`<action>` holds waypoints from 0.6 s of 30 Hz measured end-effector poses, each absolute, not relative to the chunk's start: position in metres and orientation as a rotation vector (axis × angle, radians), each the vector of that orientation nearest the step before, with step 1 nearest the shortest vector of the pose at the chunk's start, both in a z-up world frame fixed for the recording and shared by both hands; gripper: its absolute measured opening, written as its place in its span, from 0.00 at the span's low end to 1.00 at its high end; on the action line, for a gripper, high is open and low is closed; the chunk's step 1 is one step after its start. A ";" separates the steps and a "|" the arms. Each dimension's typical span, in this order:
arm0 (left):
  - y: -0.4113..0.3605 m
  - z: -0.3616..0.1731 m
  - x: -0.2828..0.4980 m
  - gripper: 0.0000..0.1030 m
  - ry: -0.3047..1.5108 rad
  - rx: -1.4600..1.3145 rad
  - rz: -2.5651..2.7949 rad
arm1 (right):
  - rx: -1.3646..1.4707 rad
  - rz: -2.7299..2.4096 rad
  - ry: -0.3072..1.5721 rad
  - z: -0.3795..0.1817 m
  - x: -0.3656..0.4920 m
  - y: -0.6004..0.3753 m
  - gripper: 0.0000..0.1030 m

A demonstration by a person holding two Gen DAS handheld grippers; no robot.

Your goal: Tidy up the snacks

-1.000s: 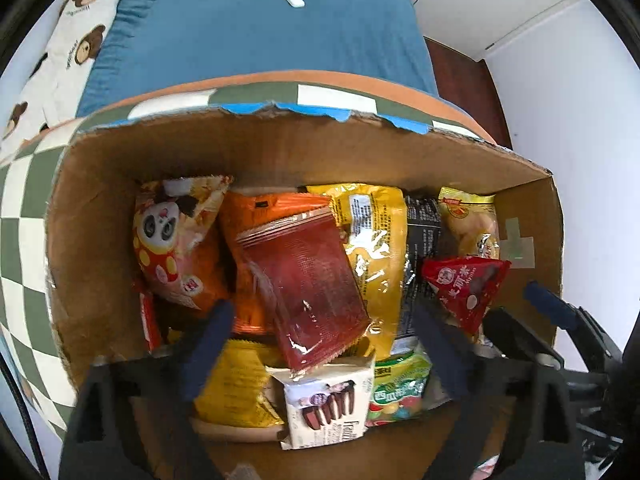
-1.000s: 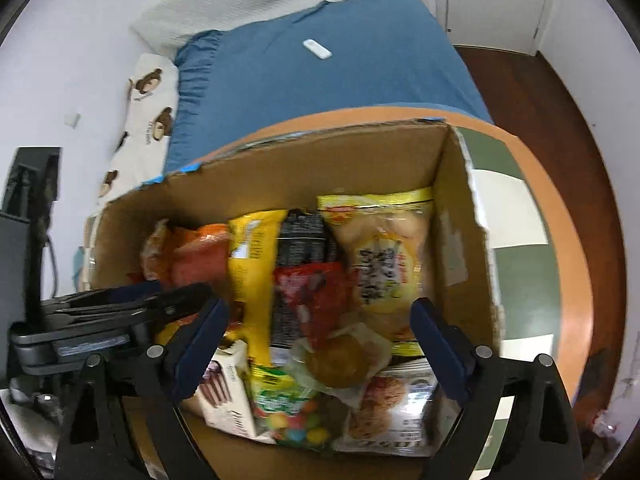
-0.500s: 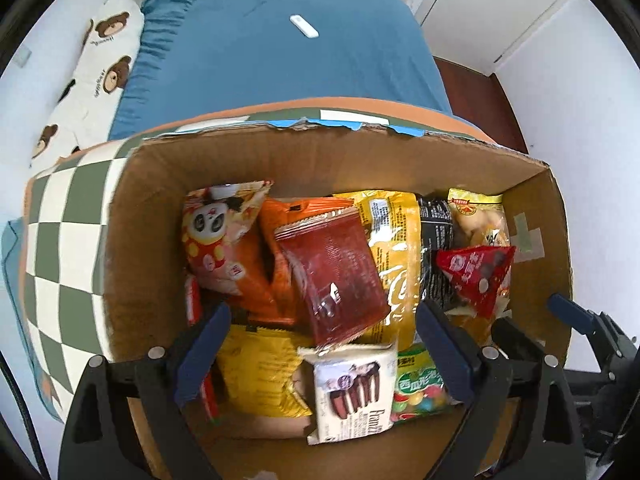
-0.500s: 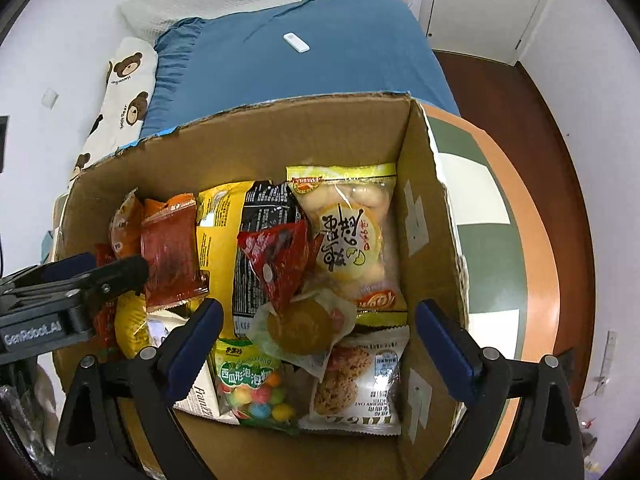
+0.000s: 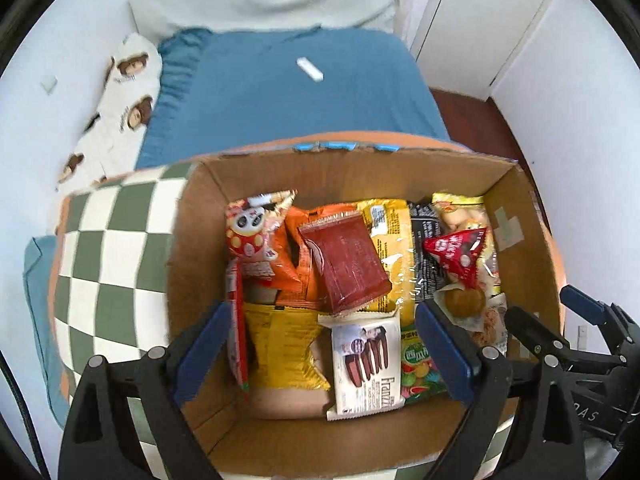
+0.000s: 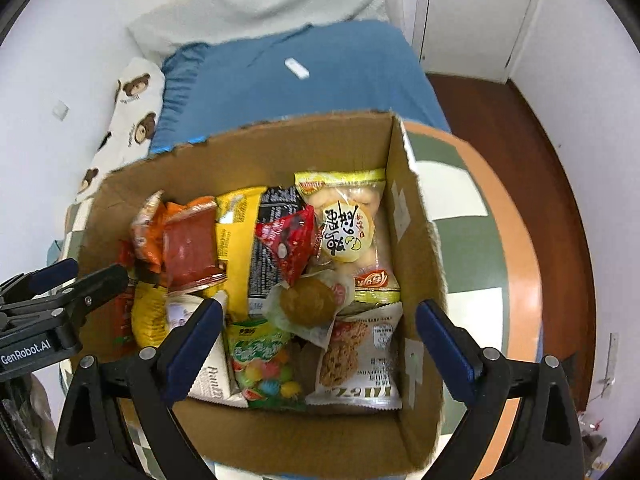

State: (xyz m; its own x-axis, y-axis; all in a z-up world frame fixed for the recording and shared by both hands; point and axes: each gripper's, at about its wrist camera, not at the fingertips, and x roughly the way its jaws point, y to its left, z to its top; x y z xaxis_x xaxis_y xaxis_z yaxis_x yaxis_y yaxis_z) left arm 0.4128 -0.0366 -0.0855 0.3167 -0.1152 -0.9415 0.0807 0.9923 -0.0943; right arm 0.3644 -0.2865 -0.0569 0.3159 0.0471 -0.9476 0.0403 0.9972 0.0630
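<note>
An open cardboard box (image 5: 192,264) (image 6: 420,272) sits on a checkered round table and holds several snack packets. Among them are a dark red flat packet (image 5: 348,264) (image 6: 188,246), a red triangular packet (image 5: 460,250) (image 6: 290,242), a white wafer packet (image 5: 366,364), a green candy bag (image 6: 262,360), an oat cookie packet (image 6: 360,360) and a yellow-topped bun bag (image 6: 346,216). My left gripper (image 5: 326,352) is open and empty above the box's near side. My right gripper (image 6: 318,350) is open and empty above the box's near right part.
The table (image 5: 108,248) (image 6: 480,248) has a green-and-white checkered top with an orange rim. Behind it is a bed with a blue cover (image 5: 288,96) (image 6: 296,80), a small white object (image 5: 310,70) on it and a bear-print pillow (image 5: 120,92). Dark wood floor (image 6: 532,128) lies at the right.
Both grippers have risen and drawn back from the box, so more of the bed, table and floor shows. Both stay open and empty. The snacks have not moved.
</note>
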 end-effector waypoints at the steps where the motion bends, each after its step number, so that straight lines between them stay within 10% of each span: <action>1: -0.036 -0.079 0.407 0.92 1.223 -0.030 -0.132 | 0.072 0.003 1.227 -0.050 0.357 -0.285 0.96; 18: -0.019 0.029 0.256 0.92 0.886 -0.035 -0.105 | -0.007 0.043 0.877 0.077 0.207 -0.261 0.99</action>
